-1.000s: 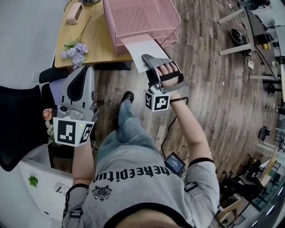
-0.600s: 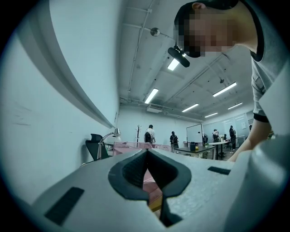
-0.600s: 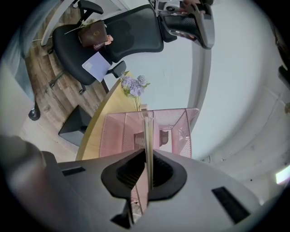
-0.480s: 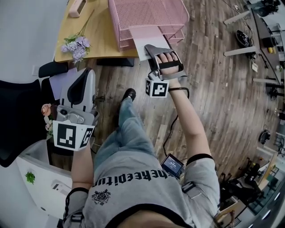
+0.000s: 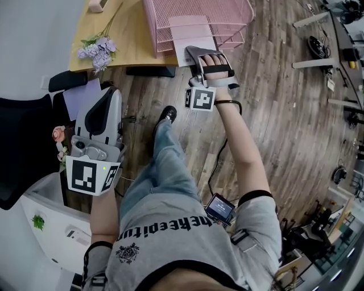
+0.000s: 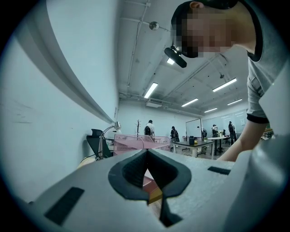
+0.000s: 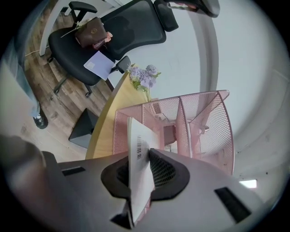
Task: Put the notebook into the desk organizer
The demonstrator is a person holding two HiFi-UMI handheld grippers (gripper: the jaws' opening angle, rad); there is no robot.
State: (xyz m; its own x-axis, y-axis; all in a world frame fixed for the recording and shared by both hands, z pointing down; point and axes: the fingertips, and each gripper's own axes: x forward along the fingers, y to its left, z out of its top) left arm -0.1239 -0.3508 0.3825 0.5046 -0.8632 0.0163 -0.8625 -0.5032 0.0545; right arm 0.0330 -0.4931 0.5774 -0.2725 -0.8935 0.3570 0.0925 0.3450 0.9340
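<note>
The pink mesh desk organizer (image 5: 199,17) stands on the wooden desk (image 5: 122,42) at the top of the head view. My right gripper (image 5: 200,52) is shut on the near end of the white notebook (image 5: 192,48), held flat. The notebook's far end reaches into the organizer's front opening. In the right gripper view the notebook (image 7: 138,154) shows edge-on between the pads of the right gripper (image 7: 139,170), with the organizer (image 7: 195,122) just beyond. My left gripper (image 5: 107,94) hangs beside the desk at left, shut and empty (image 6: 147,174).
Purple flowers (image 5: 98,52) lie on the desk's left part. A black office chair (image 5: 23,142) carrying a lilac sheet (image 5: 79,96) stands at far left. The person's leg and shoe (image 5: 165,116) are below the desk edge. Wooden floor stretches to the right.
The right gripper has carried the notebook toward the organizer, and its far end now lies inside the front opening. The left gripper has sunk a little.
</note>
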